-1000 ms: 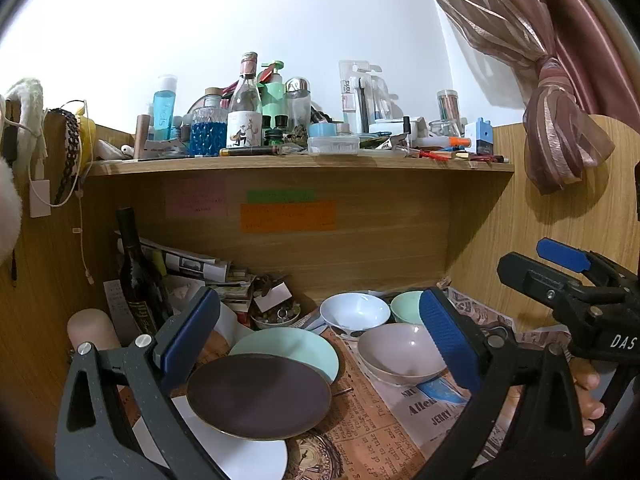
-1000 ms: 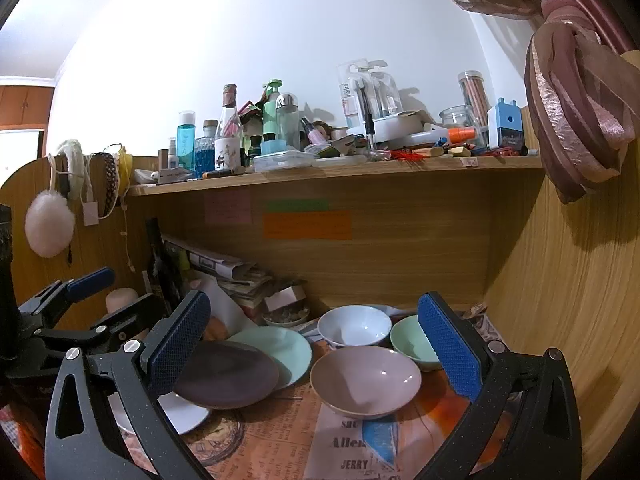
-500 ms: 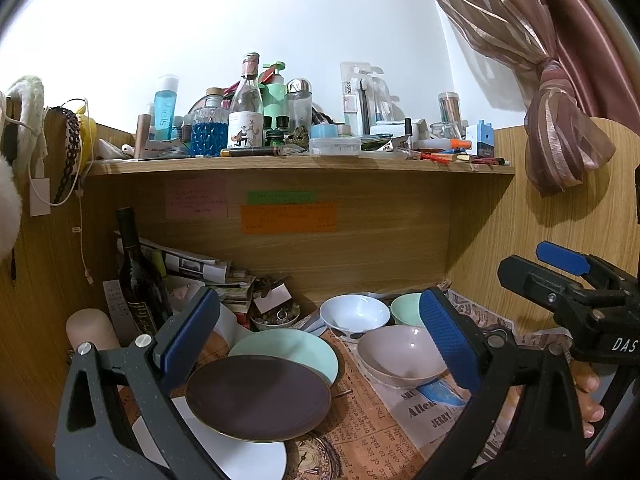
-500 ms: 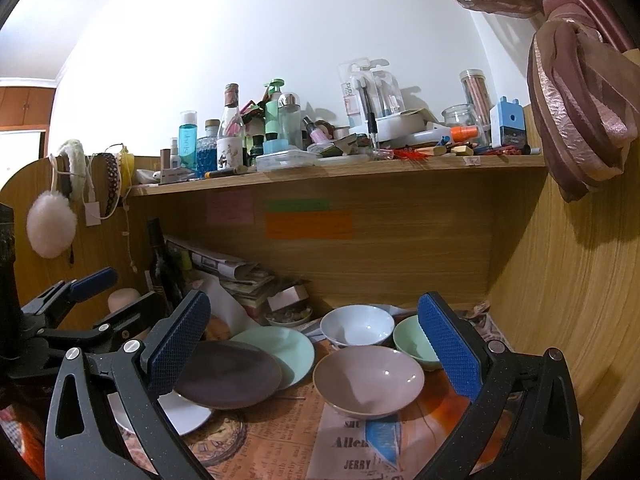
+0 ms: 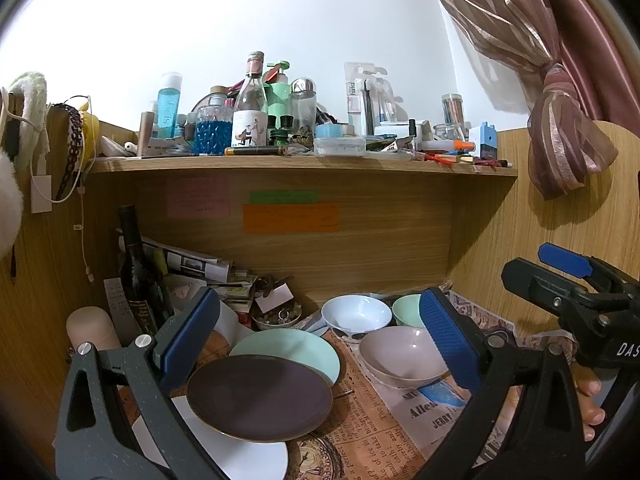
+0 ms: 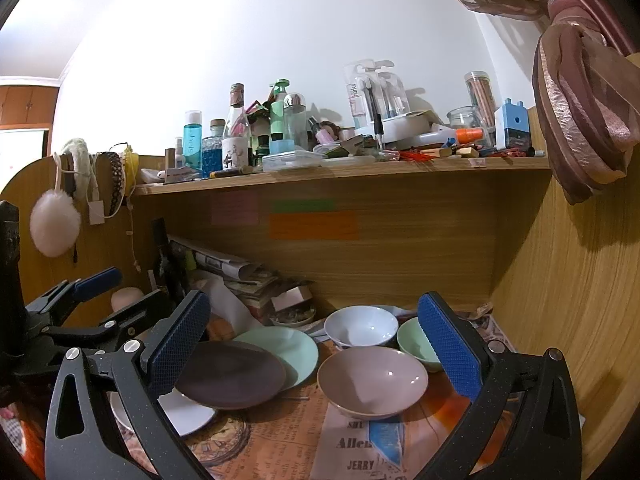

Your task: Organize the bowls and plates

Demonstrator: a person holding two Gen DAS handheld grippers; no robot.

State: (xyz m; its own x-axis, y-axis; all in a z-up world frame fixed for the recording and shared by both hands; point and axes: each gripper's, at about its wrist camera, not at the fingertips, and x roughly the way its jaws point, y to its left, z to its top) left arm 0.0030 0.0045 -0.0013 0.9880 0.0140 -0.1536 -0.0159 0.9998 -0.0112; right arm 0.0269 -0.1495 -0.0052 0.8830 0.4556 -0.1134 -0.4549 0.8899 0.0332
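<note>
On the newspaper-covered desk a dark brown plate (image 5: pixel 260 396) (image 6: pixel 230 374) lies over a white plate (image 5: pixel 248 456) (image 6: pixel 184 410) and overlaps a mint green plate (image 5: pixel 292 350) (image 6: pixel 286 350). To their right sit a pink bowl (image 5: pixel 400 354) (image 6: pixel 372 380), a white bowl (image 5: pixel 356 314) (image 6: pixel 360 326) and a mint bowl (image 5: pixel 406 310) (image 6: pixel 416 342). My left gripper (image 5: pixel 320 340) hovers open above the plates, nothing between its fingers. My right gripper (image 6: pixel 316 344) is open over the pink bowl, also holding nothing.
A dark wine bottle (image 5: pixel 136 276), stacked papers (image 5: pixel 200 268) and a small dish of trinkets (image 5: pixel 276 316) crowd the back left. A cluttered shelf (image 5: pixel 304 164) hangs overhead. Wooden side panels (image 6: pixel 580 300) close in both sides. A hand (image 5: pixel 588 400) shows at the right.
Both grippers have drifted very slightly; the dishes have not moved and both grippers stay open.
</note>
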